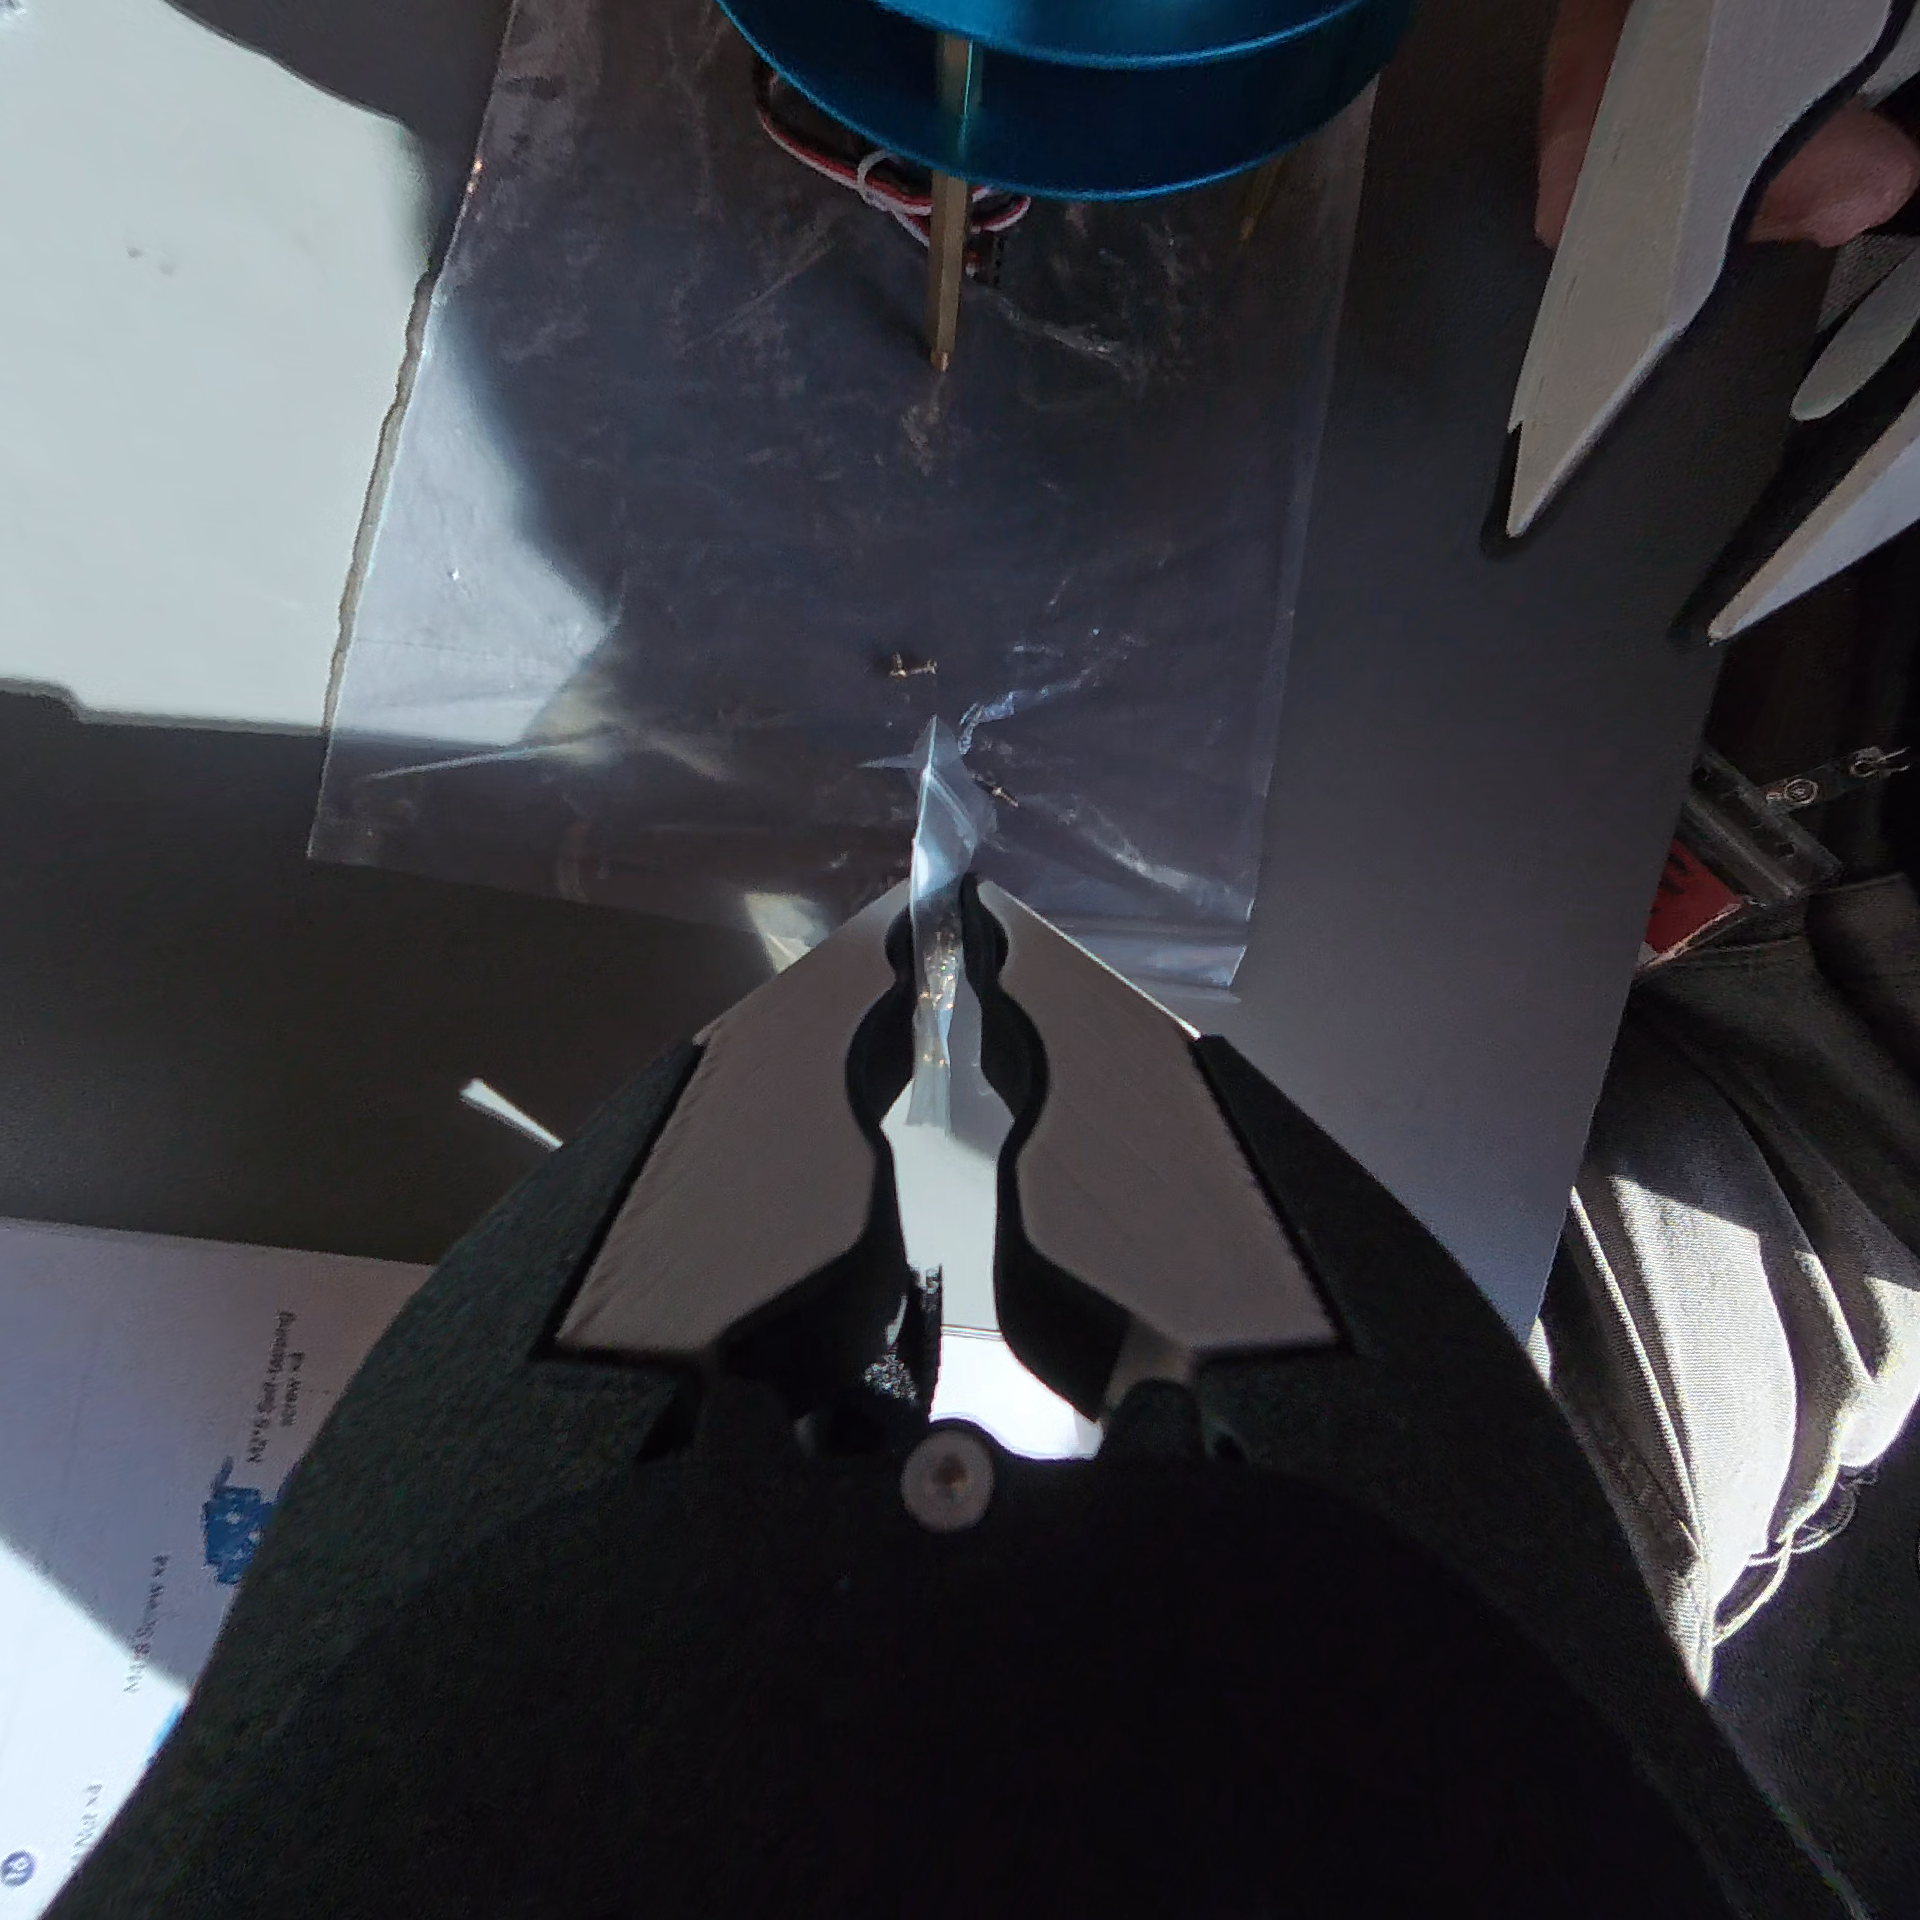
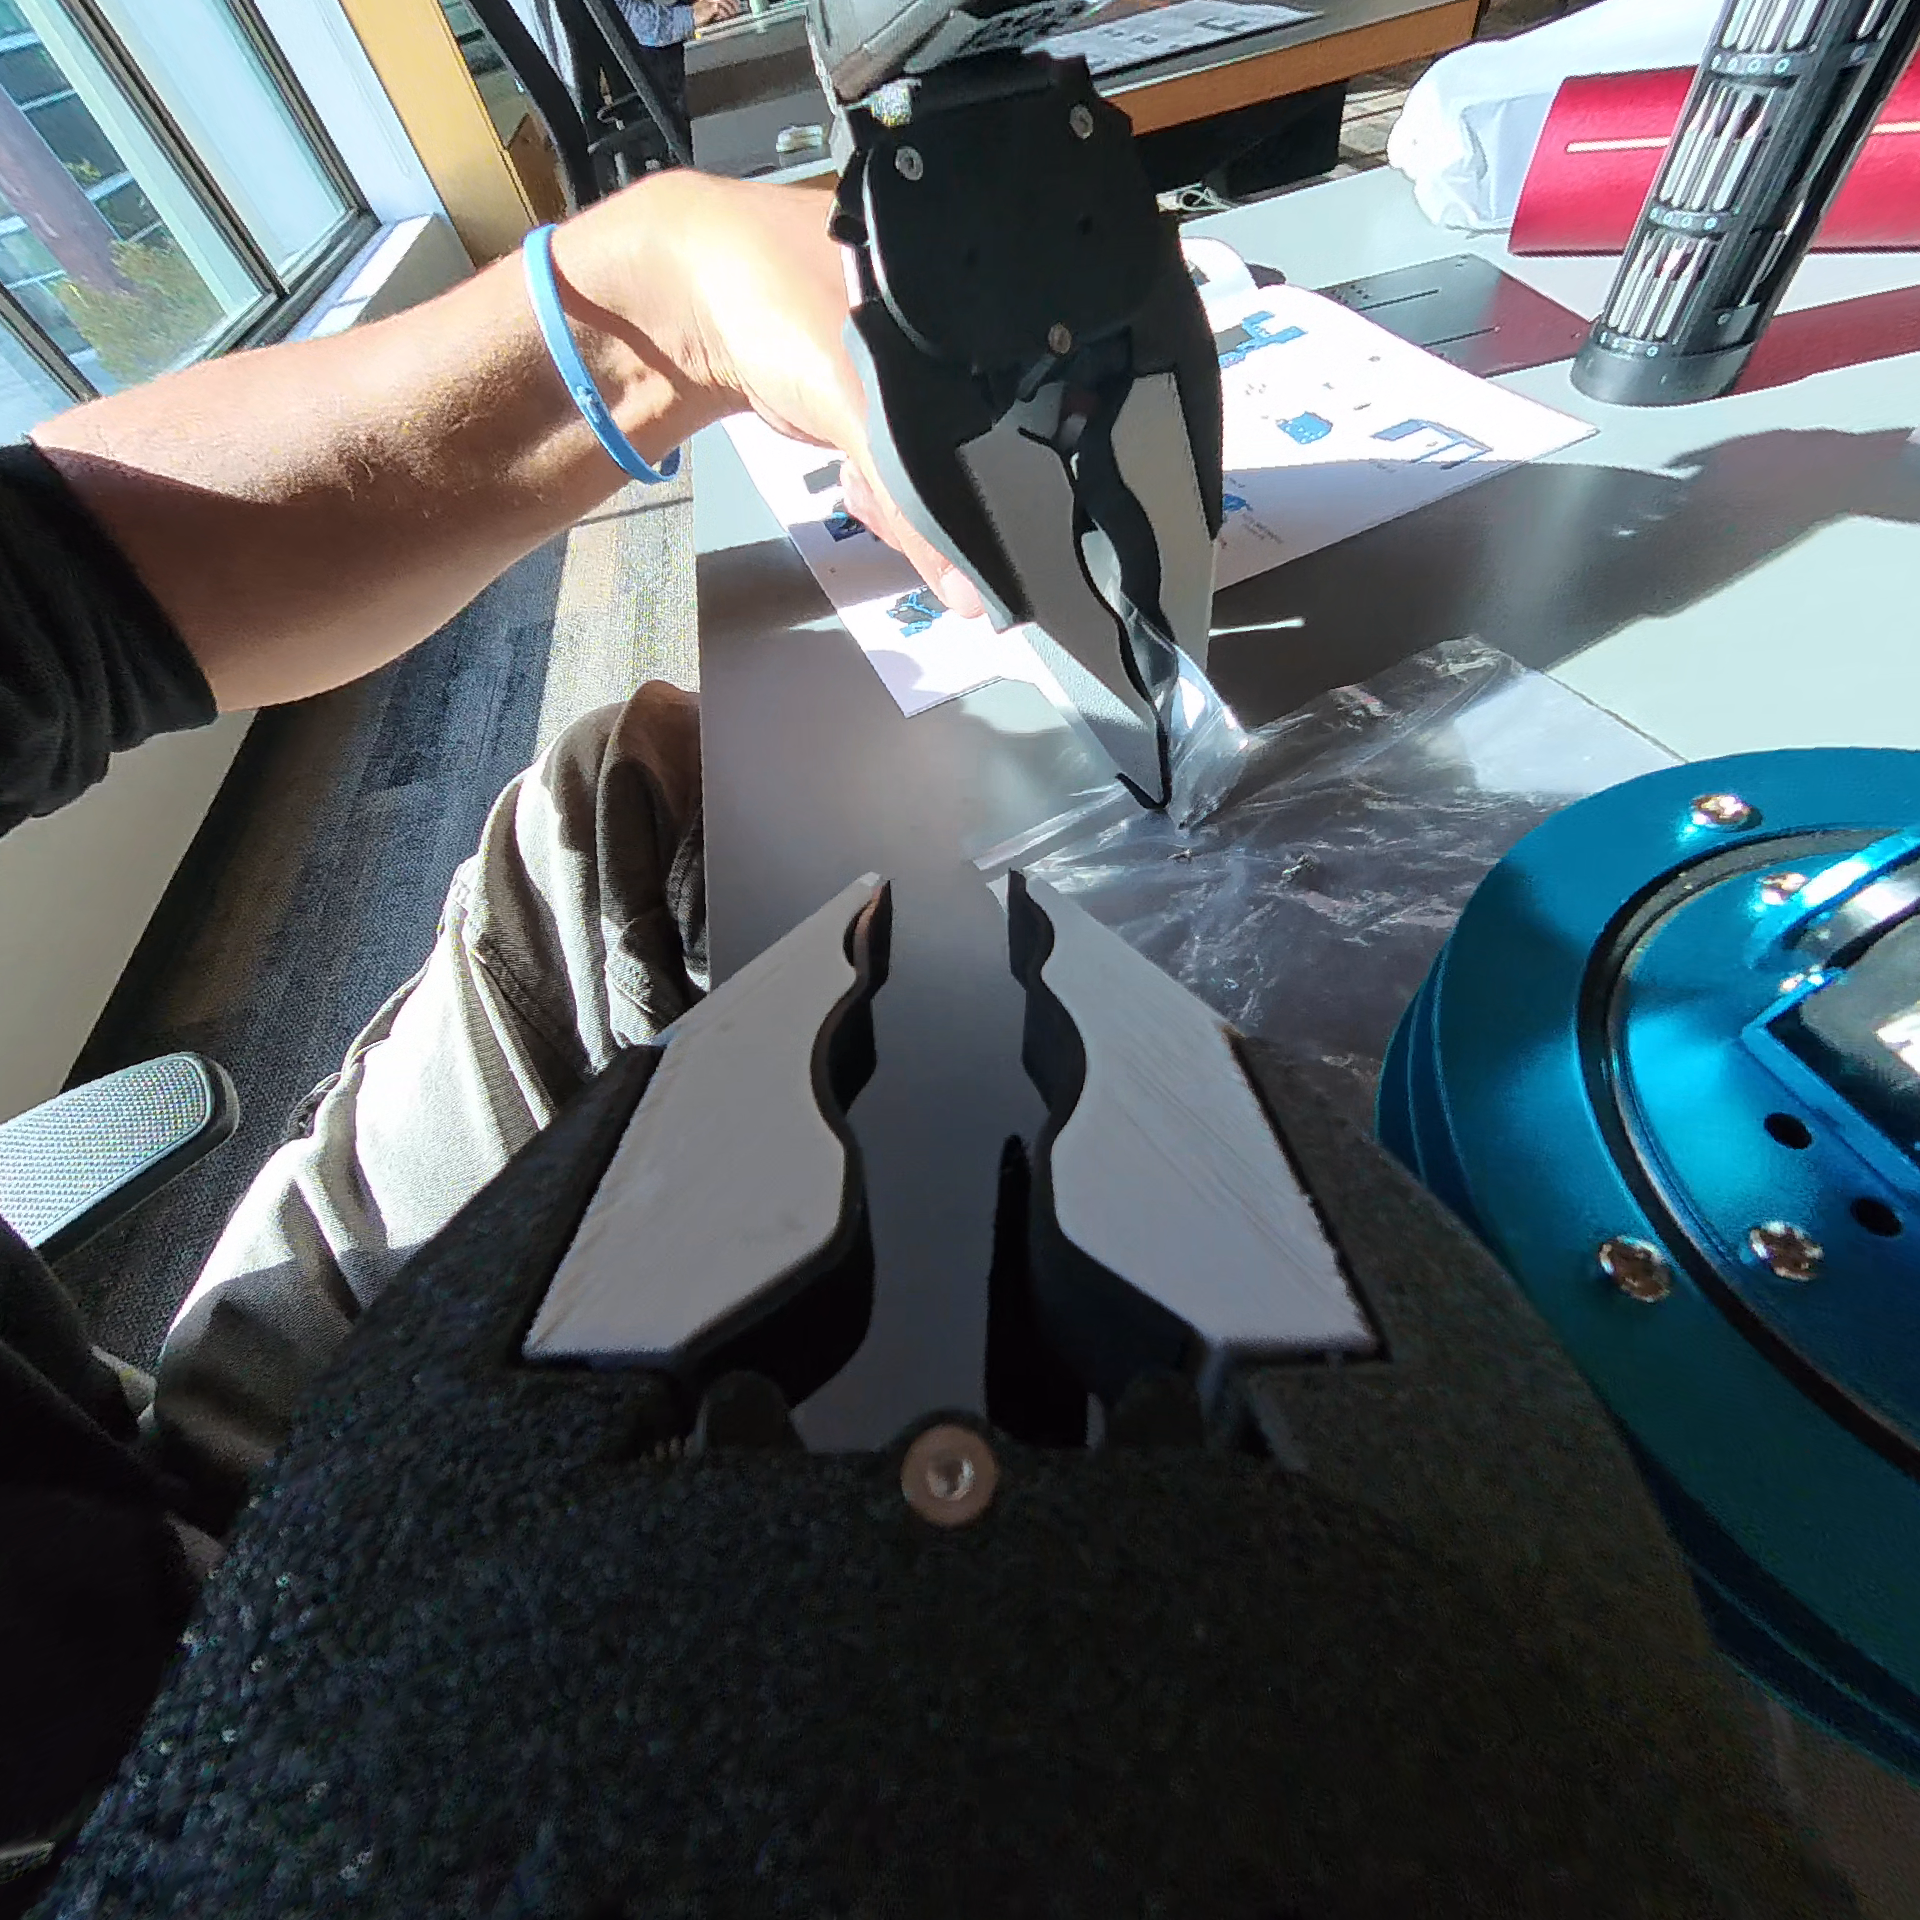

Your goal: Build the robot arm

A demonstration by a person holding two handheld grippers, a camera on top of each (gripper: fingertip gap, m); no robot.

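Observation:
My left gripper is shut on a small clear plastic bag with small metal parts inside, its tip down on a large clear bag lying flat on the grey table. A few loose small screws lie on the large bag just ahead. In the right wrist view a hand holds the left gripper with the small bag pinched. My right gripper is open and empty, above the table near the large bag's corner. It also shows at the upper right of the left wrist view.
A blue round metal device stands on the large bag at right, with a brass post under it. A printed sheet lies beyond. A black cylindrical rack stands at the back right. The table edge, the person's legs and a chair armrest are at left.

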